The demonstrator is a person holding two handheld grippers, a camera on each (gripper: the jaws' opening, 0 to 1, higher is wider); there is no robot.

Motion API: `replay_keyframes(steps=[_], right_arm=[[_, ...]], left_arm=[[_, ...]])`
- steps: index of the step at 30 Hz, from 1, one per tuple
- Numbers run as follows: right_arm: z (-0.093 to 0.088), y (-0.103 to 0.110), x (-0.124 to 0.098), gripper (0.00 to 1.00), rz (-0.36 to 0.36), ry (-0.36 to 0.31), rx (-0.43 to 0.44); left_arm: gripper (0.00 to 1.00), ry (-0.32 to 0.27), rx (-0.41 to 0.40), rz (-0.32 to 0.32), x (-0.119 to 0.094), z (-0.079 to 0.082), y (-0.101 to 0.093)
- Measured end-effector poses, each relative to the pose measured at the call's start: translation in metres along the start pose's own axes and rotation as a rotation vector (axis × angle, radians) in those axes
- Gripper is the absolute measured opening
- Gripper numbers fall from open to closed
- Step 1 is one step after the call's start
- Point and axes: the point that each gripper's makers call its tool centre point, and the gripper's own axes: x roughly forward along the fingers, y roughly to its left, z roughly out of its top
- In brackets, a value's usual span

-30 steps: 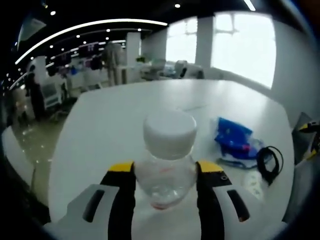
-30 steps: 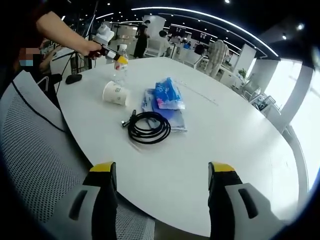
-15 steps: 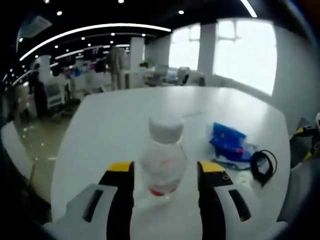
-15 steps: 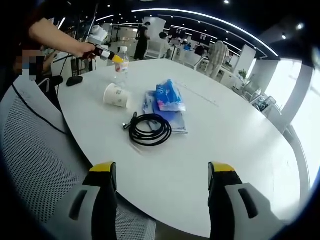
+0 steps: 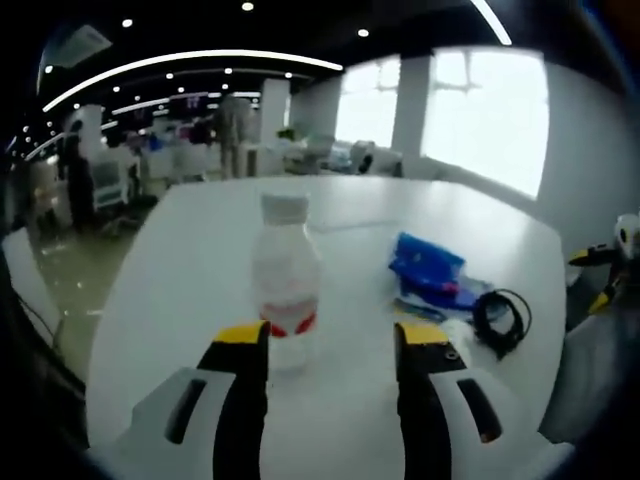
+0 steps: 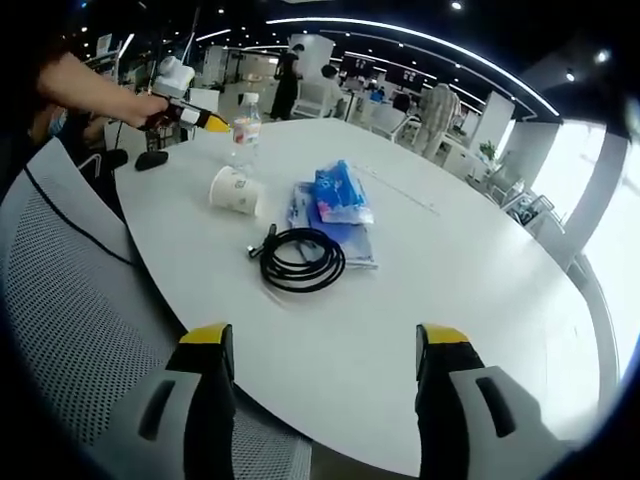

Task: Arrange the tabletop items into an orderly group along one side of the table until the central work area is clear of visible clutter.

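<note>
The left gripper (image 5: 328, 350) has its jaws wide apart and holds nothing. In the left gripper view a clear bottle (image 5: 285, 285) stands upright on the white surface (image 5: 190, 260), a little ahead of the jaws and closer to the left jaw. I cannot tell if the left jaw touches it. The bottle has a white cap and a red band low down.

To the right of the bottle lies a blue pack (image 5: 430, 272). Past the pack is a black cable (image 5: 498, 320), wound in a loop. The right gripper peeks in at the far right edge.

The right gripper (image 6: 325, 345) also has its jaws spread wide with nothing between them. It hangs over the near edge of the surface (image 6: 450, 260). A grey mesh chair (image 6: 70, 320) sits by that edge on the left.

In the right gripper view the bottle (image 6: 243, 122) stands at the far left side of the surface. The left gripper (image 6: 205, 122) is just beside it, held by a hand (image 6: 150, 108). A paper cup (image 6: 232, 190) lies on its side near the bottle. The cable (image 6: 300, 260) lies near the middle, with the pack (image 6: 338, 195) just behind it on a flat sleeve. A small black thing (image 6: 152, 159) rests near the far left edge.
</note>
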Motion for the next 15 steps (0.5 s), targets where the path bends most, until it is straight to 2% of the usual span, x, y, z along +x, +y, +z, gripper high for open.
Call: replay_keyframes(steps=[6,15], right_arm=[[0.001,-0.001,-0.001,0.74,-0.008,-0.005,-0.008],[0.003,-0.002,-0.002,0.74,-0.016,-0.014,-0.006]], left_arm=[[0.47,0.001,-0.021,-0.023,-0.007,-0.011,-0.017],[0.47,0.054,-0.023,-0.093,-0.007,-0.035,-0.056]])
